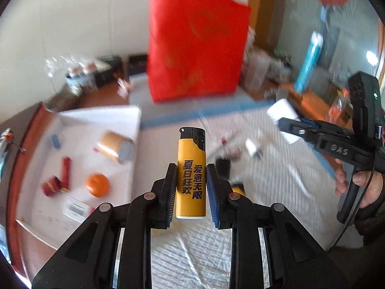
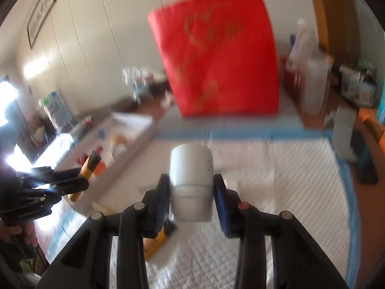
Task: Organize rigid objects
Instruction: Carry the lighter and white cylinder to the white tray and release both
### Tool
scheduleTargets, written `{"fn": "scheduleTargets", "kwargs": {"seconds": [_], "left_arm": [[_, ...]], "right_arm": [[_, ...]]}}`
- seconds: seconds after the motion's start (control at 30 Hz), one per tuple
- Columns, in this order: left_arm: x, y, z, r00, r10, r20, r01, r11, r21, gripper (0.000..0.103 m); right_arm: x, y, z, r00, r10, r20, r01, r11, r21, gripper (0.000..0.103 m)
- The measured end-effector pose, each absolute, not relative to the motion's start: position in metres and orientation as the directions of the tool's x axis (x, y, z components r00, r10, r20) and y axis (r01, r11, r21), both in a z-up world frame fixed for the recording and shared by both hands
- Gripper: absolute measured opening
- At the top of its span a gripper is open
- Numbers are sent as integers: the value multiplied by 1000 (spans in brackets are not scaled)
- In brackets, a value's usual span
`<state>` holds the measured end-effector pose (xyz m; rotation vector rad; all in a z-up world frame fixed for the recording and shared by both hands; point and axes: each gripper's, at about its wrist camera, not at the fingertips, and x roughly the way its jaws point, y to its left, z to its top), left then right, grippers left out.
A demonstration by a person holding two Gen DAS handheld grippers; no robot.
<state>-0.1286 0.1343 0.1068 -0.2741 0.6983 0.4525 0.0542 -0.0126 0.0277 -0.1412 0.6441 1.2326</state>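
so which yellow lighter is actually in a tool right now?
The upright one with the black cap, clamped in the left tool. The other lighter lies flat on the white quilted mat.

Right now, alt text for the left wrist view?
The left gripper clamps an upright yellow lighter above a white quilted mat. A white tray with an orange lies left; the right gripper holds a white cup.

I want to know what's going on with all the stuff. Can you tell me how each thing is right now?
Lighter: upright, clamped in the left gripper, off the pad.
Cup: clamped in the right gripper, lifted.
Second lighter: lying flat on the white pad.
Red bag: standing upright.
Tape roll: lying on its side in the white tray.
Orange: resting in the tray.
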Motion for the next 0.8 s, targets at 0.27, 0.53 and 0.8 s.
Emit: {"fn": "scheduleTargets", "kwargs": {"seconds": [0.27,0.53,0.8], "left_arm": [[-188,161,170,710,451,-541,-589,801,-104,24],[-230,179,174,692,503,-518,-649,749,-138,24],[-262,188,180,688,530,-496,-671,724,-158,24]], "right_arm": [[38,-27,102,212,919,-334,-926,298,233,36],[25,-40,154,199,963,-182,-934,243,261,36],[4,-41,201,224,974,-44,-950,229,212,36]]}}
